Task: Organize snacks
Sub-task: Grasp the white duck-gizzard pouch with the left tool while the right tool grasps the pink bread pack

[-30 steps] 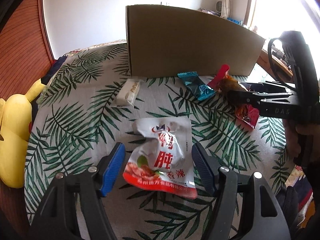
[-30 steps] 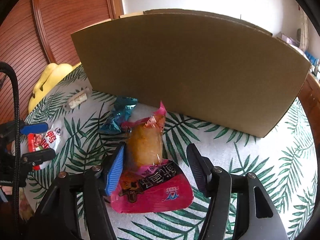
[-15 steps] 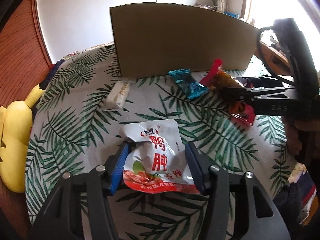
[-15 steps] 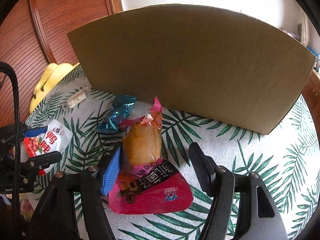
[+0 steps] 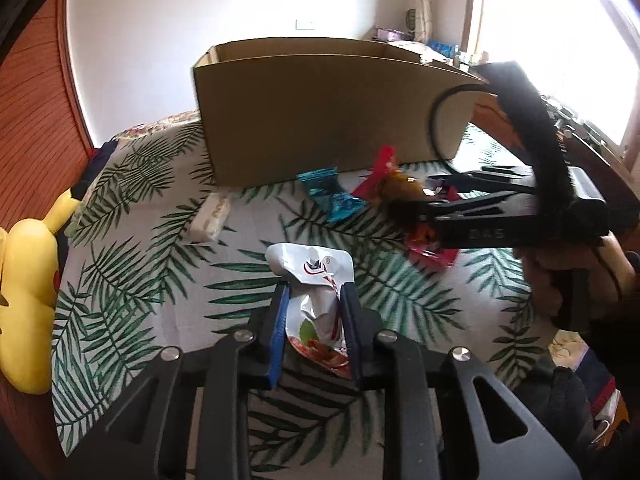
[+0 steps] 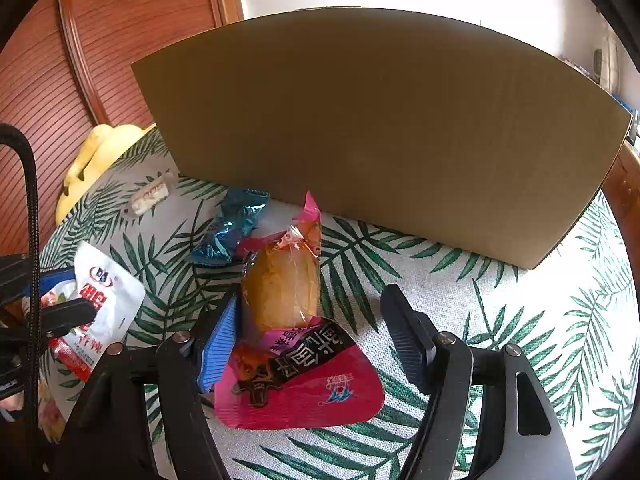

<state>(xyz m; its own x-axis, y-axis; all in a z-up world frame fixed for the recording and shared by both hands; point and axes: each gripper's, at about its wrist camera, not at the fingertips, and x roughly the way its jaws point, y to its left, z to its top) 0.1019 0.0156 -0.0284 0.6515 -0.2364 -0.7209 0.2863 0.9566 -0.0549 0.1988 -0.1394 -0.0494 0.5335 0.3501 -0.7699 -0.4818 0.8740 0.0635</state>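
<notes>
My left gripper [image 5: 316,292] is closing, and its blue pads squeeze a crumpled white and red snack pouch [image 5: 310,268], whose top sticks out past the fingertips. The right wrist view has the same pouch [image 6: 106,292] at the far left, pinched in that gripper [image 6: 64,298]. My right gripper [image 6: 311,300] is opening around a pink pouch with a brown egg [image 6: 296,380]. Its left pad touches the pouch and the right finger stands apart. In the left wrist view the right gripper [image 5: 430,200] hovers low over that pouch [image 5: 430,256]. An open cardboard box [image 5: 320,120] stands behind.
A teal wrapper [image 5: 332,196] and a white candy bar [image 5: 210,218] lie on the leaf-print tablecloth [image 5: 140,280] near the box's front wall [image 6: 380,128]. A yellow plush toy [image 5: 24,292] sits at the table's left edge. A wooden panelled wall is behind it.
The left jaws have come together on the white and red pouch, crumpling it, and the gripper has risen a little. The right jaws have spread slightly wider around the pink pouch.
</notes>
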